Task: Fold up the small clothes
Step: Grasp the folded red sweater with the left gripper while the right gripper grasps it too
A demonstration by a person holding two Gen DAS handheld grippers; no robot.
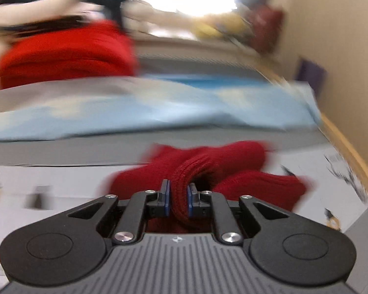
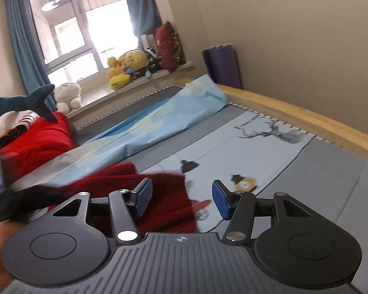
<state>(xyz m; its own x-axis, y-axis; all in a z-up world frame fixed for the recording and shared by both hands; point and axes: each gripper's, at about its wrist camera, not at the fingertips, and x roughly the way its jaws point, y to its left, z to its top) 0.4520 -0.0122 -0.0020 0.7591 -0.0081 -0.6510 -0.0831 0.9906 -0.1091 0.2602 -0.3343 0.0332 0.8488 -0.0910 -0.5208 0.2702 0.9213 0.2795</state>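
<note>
A dark red knitted garment (image 1: pixel 208 169) lies bunched on the printed bed sheet (image 1: pixel 61 186). My left gripper (image 1: pixel 178 201) is shut on a fold of it, the knit pinched between the blue pads. In the right wrist view the same garment (image 2: pixel 159 201) lies under and left of my right gripper (image 2: pixel 182 196), which is open and empty just above the sheet (image 2: pixel 269 152). The left wrist view is motion-blurred.
A light blue folded sheet (image 2: pixel 164 120) lies across the bed behind the garment. A bright red blanket (image 2: pixel 36 144) with a plush shark (image 2: pixel 24 103) sits at the left. A wooden bed rail (image 2: pixel 306 120) and wall bound the right. Plush toys (image 2: pixel 127 68) line the windowsill.
</note>
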